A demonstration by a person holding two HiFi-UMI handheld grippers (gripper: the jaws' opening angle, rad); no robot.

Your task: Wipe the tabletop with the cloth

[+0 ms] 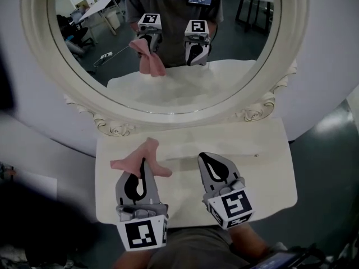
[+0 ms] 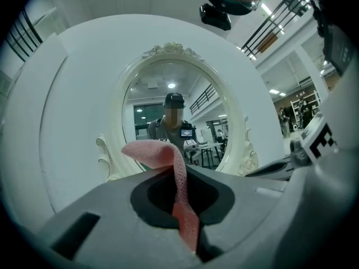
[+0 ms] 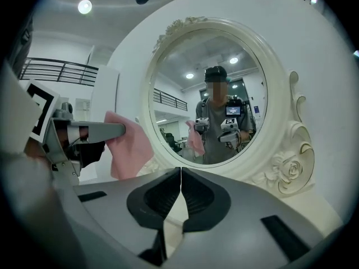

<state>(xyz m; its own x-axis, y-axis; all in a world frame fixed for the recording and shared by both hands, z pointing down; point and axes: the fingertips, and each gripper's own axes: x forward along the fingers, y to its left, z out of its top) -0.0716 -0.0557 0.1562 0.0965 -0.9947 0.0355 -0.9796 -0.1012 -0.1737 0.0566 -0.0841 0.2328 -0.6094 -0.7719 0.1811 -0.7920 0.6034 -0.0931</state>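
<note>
Pinching pink cloth in left tool over tabletop; right tool clenched, empty.

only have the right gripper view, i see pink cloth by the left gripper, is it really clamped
Observer: Yes. The left gripper is shut on the pink cloth; a strip runs down between its jaws.
Operator: is it over the table
Observer: Yes, it sticks out ahead of the jaws over the white tabletop, left part. Contact I can't tell.
Operator: and where's mine
Observer: The right gripper is over the middle, beside the left one, clear of the cloth.
</note>
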